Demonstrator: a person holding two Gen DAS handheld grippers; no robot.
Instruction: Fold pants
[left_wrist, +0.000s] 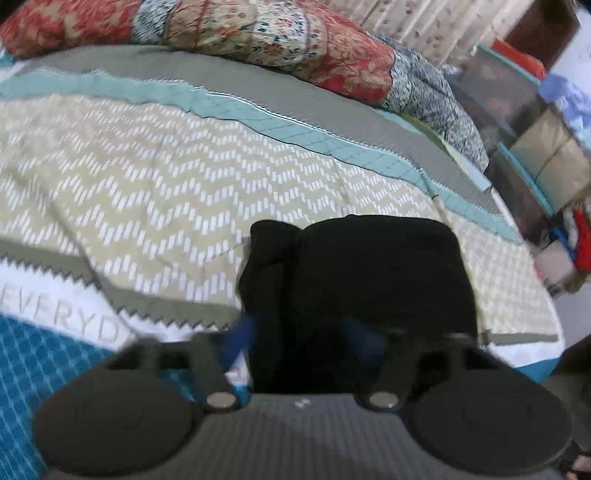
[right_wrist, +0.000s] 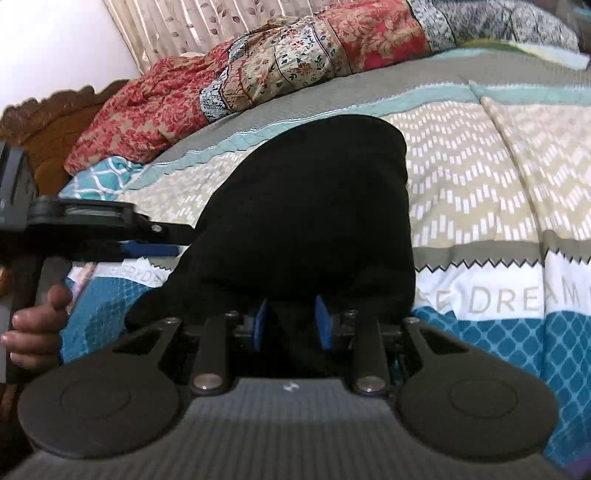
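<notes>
The black pants (left_wrist: 369, 280) lie as a folded bundle on the patterned bedspread (left_wrist: 147, 177). My left gripper (left_wrist: 299, 326) is open, its blue fingers (left_wrist: 242, 334) spread wide at the bundle's near edge, one beside the cloth's left side and one over it. In the right wrist view the pants (right_wrist: 314, 206) fill the middle. My right gripper (right_wrist: 291, 315) stands partly open at their near edge, with black cloth between its blue fingers (right_wrist: 323, 321) and no clear squeeze on it. The left gripper (right_wrist: 171, 240) shows side-on at the pants' left edge, with a person's hand (right_wrist: 33, 332) on its handle.
A rolled red and cream floral quilt (left_wrist: 258, 37) lies along the far side of the bed. A carved wooden headboard (right_wrist: 55, 122) and pleated curtains (right_wrist: 207, 22) stand behind it. Shelves with boxes and cloth (left_wrist: 524, 129) stand past the bed's right edge.
</notes>
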